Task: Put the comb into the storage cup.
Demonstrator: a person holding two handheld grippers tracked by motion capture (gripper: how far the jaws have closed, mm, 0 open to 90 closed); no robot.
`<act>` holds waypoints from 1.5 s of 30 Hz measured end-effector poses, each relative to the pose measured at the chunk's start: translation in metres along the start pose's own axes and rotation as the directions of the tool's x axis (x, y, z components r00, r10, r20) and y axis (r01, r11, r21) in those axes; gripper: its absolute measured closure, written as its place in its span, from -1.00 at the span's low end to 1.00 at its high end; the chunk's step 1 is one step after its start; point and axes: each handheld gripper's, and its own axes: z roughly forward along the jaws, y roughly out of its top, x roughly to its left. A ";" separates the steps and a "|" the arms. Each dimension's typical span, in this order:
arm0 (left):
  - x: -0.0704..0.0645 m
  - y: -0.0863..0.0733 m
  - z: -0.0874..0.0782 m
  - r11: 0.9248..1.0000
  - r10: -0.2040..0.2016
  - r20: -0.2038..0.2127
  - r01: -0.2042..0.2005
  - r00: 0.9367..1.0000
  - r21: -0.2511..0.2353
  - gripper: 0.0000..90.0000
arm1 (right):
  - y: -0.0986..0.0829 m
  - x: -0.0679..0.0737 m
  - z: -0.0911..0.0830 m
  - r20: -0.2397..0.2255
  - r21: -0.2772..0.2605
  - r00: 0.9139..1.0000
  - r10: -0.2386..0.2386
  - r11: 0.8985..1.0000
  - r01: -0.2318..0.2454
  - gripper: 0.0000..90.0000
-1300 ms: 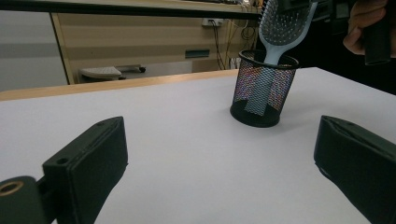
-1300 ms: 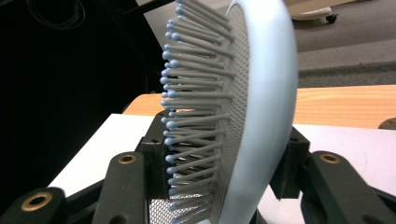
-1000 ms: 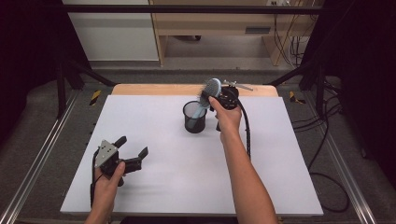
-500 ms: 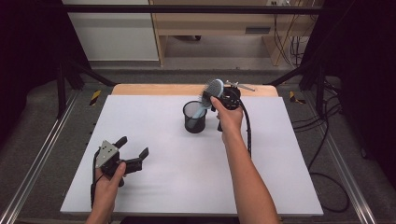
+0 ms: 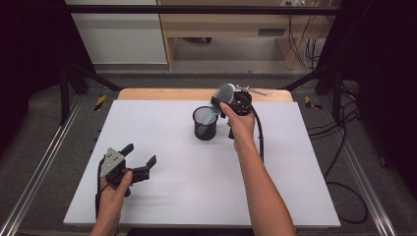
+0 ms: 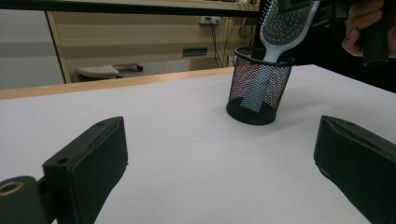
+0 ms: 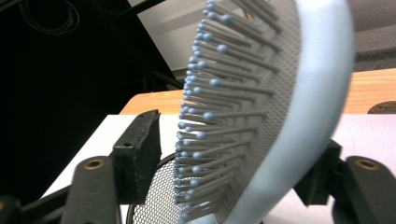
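Note:
A black mesh cup (image 5: 205,123) (image 6: 254,88) stands upright at the back middle of the white table top (image 5: 172,206). A pale blue hairbrush (image 5: 225,92) (image 6: 285,25) (image 7: 280,116) leans in it, handle down, head above the rim. My right gripper (image 5: 220,102) (image 7: 238,149) is at the brush head, jaws either side; a narrow gap shows between the left jaw and the bristle tips, so it reads as open. My left gripper (image 5: 141,154) (image 6: 219,163) rests low at the front left, open and holding nothing, pointing toward the cup.
A wooden strip (image 5: 167,93) runs along the table's far edge, with a small metal tool (image 5: 253,90) on it behind the right hand. The right gripper's cable (image 5: 259,137) trails along the forearm. Dark frame legs and floor cables surround the table.

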 end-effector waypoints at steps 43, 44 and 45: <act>0.001 0.000 -0.001 1.000 0.002 -0.007 -0.002 1.000 -0.002 -0.93 | 0.001 0.010 -0.002 0.019 0.025 0.998 -0.056 0.998 0.055 -0.84; 0.001 0.000 -0.001 1.000 0.002 -0.007 -0.002 1.000 -0.002 -0.93 | 0.001 0.010 -0.002 0.019 0.025 0.998 -0.055 0.998 0.055 -0.85; 0.001 0.000 -0.001 1.000 0.002 -0.007 -0.002 1.000 -0.002 -0.93 | 0.001 0.011 -0.002 0.019 0.026 0.998 -0.054 0.998 0.054 -0.85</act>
